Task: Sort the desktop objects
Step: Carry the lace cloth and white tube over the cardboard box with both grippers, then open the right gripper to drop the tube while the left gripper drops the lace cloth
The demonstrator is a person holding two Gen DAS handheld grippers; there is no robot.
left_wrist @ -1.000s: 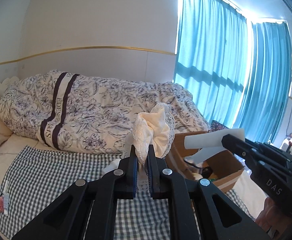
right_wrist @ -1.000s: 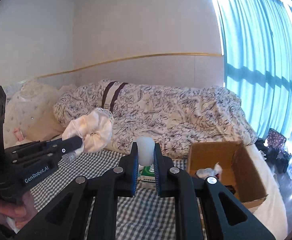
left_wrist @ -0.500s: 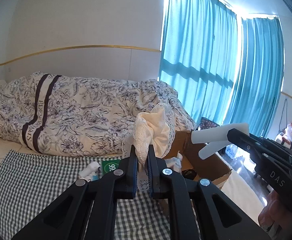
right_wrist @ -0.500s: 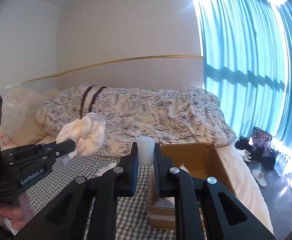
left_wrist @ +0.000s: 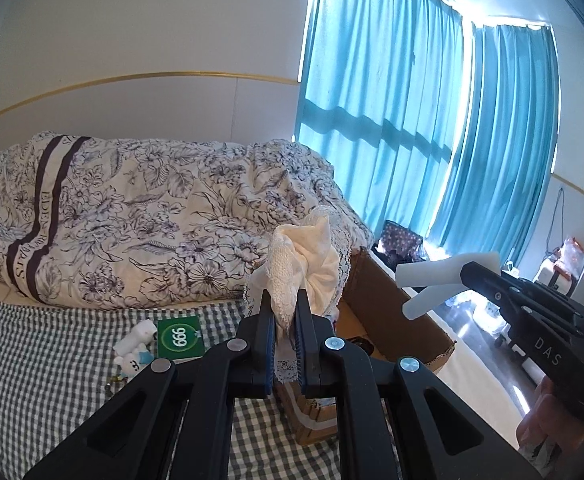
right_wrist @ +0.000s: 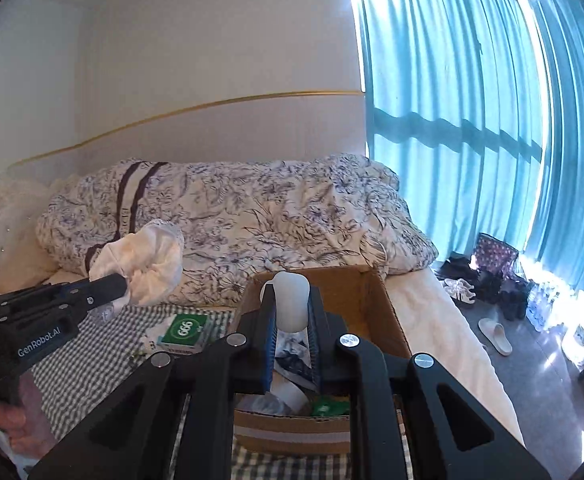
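Your right gripper (right_wrist: 290,328) has its fingers clamped on a frosted white plastic piece (right_wrist: 290,306), end-on, directly above the open brown cardboard box (right_wrist: 383,312). Beyond the box's left wall, your left gripper (left_wrist: 286,330) is pinched on a bunched cream lace cloth (left_wrist: 307,260), over the checked bedcover (left_wrist: 44,344).

Both tools are matte black plastic: the left gripper (left_wrist: 285,316) and the right gripper (right_wrist: 291,314) each have two angular, triangulated linkage arms with open cut-outs, round silver screw heads at the joints, and blue ribbed pads lining the inner faces of the fingers (left_wrist: 265,320). Seen from the side, the left gripper's body carries white lettering "GenRobot.AI" and small screws, while the right gripper's body reads "DAS". A bare hand (right_wrist: 2,418) wraps the left handle; no sleeve shows.
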